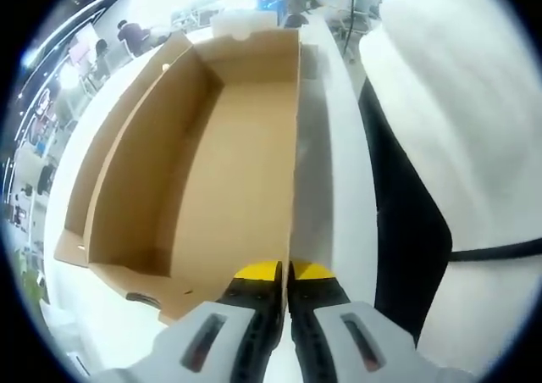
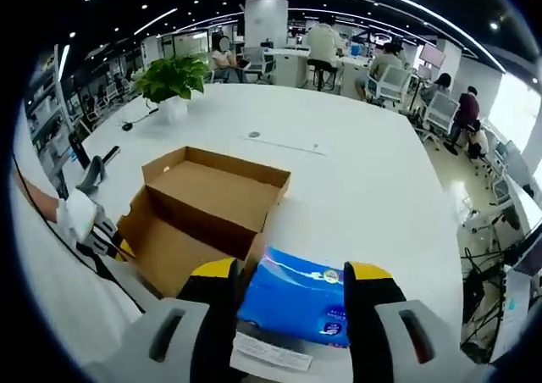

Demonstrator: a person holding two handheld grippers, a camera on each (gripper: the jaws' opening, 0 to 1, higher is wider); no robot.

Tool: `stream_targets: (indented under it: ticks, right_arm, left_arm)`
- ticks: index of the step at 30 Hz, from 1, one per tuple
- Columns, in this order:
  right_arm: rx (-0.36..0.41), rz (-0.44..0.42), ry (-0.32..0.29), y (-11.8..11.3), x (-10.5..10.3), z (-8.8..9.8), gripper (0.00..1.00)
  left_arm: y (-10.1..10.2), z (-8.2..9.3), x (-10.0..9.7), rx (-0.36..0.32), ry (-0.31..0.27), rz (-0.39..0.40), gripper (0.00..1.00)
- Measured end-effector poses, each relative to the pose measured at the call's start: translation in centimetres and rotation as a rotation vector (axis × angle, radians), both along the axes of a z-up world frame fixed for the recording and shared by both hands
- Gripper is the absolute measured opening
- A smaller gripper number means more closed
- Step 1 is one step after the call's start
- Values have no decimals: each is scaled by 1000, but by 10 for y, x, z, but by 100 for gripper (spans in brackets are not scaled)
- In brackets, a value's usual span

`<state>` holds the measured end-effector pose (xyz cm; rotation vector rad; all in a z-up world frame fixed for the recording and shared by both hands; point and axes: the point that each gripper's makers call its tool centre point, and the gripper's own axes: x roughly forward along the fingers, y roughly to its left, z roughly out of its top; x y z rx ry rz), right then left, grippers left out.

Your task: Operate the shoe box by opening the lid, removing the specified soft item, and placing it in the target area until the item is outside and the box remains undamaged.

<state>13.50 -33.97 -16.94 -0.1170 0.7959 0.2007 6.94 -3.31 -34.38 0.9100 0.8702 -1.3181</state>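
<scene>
Right gripper view showed the right gripper (image 2: 292,291) pinching a blue soft pack (image 2: 296,296) between its jaws, above the white table (image 2: 364,171), just beside the open shoe box (image 2: 207,209). The left gripper (image 1: 284,273) held its jaws pressed together on the lid's (image 1: 237,171) edge.

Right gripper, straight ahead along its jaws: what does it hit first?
Probably the open cardboard box: its near corner lies just beyond the blue soft pack clamped in the right gripper. If the gripper rides above the box walls, only bare white table follows. Depth is unclear.
</scene>
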Motion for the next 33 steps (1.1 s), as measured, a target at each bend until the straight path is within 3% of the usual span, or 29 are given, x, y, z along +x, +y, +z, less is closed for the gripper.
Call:
stream_targets:
  ticks: [3,9,11,15,16,18,19,20,21,25,27,30,32,33]
  right_arm:
    - [77,-28,-5,10,-4,6,50]
    - [59,-86,-64,8,-1,21,56]
    - [119,-126,-85,13,9,32,56]
    - [140,-126,-95,19,20,39,54]
    - [143,-60,-123,30,26,42,54]
    - [129,-76,-108,33,24,41,50]
    - [138,-64,-52,39,19,35,44]
    - [132,-69,-46,38,21,34,42]
    - [108,-89,-91,34,30,40,43]
    - [92,-123,-178,30,50,62,47]
    - [65,-92,-159,32,58,59,42]
    - [86,-3,-95,47,62,44,39]
    - [-17,45,-106,40,64,44,34]
    - [-31,47,-109,39,66,44,34]
  left_arm:
    - [0,0,0,2,6,3,2]
    - [0,-1,-2,-5,-27,-4,3]
    - [0,-1,-1,-4,-24,1,3]
    - [0,-1,-1,-6,-18,-6,2]
    - [0,-1,-1,-6,-18,-10,2]
    - [0,-1,0,-6,-16,-9,2]
    - [0,-1,0,-8,-19,-9,2]
    - [0,-1,-1,-9,-25,-13,2]
    - [0,-1,-1,-10,-29,-17,2]
    - [0,0,0,-9,-8,-15,2]
    - [0,0,0,-2,7,-2,2]
    - [0,0,-1,-2,0,-7,2]
    - [0,0,-1,-3,1,-4,2]
    - [0,0,-1,-3,1,-4,2]
